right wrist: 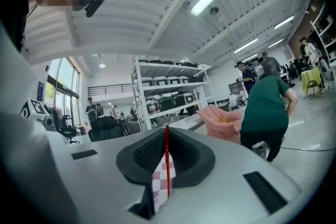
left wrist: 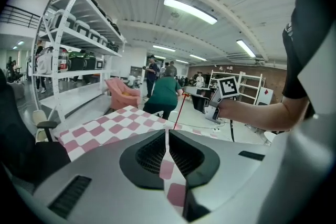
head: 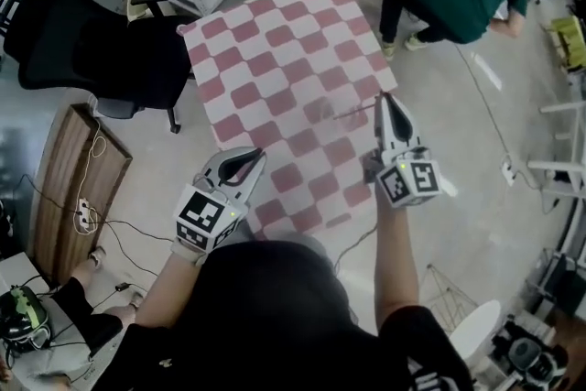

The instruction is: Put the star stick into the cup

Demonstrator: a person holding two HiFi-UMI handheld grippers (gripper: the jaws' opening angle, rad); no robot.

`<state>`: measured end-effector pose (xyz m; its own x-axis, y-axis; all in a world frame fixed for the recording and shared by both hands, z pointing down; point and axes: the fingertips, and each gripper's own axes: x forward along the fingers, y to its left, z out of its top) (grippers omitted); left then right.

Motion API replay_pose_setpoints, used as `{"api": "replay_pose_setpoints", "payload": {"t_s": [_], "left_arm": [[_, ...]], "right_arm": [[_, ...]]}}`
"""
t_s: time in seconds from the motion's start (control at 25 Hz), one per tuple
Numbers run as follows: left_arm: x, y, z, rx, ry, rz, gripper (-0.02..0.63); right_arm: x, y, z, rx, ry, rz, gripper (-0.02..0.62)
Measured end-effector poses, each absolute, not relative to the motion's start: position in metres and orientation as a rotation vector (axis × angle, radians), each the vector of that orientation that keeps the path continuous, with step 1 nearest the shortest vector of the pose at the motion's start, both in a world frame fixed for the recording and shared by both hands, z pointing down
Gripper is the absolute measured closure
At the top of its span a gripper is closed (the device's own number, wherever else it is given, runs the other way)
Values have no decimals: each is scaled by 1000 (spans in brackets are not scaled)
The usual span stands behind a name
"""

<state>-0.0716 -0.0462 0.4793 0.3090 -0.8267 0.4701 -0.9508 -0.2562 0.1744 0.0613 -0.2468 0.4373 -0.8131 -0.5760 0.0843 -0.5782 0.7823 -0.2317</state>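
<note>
- Checked table (head: 275,59); black office chair (head: 119,59) off its left edge.
- Right gripper (head: 383,101) pinches the star stick (right wrist: 167,160) above the table's right edge.
- Left gripper (head: 259,157) closed, empty, at the near edge.

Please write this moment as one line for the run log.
right gripper: shut on red stick | left gripper: shut, empty | both over checkered table

left gripper (left wrist: 167,135) — jaws together, empty | checkered cloth (left wrist: 113,126) beyond
</note>
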Motion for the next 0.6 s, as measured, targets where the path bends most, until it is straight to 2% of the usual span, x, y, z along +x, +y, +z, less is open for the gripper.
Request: {"api": "replay_pose_setpoints", "payload": {"t_s": [0.6], "left_arm": [[-78, -29, 505, 1995, -1687, 387, 561]], "right_arm": [[39, -256, 530, 792, -2836, 572, 568]]}}
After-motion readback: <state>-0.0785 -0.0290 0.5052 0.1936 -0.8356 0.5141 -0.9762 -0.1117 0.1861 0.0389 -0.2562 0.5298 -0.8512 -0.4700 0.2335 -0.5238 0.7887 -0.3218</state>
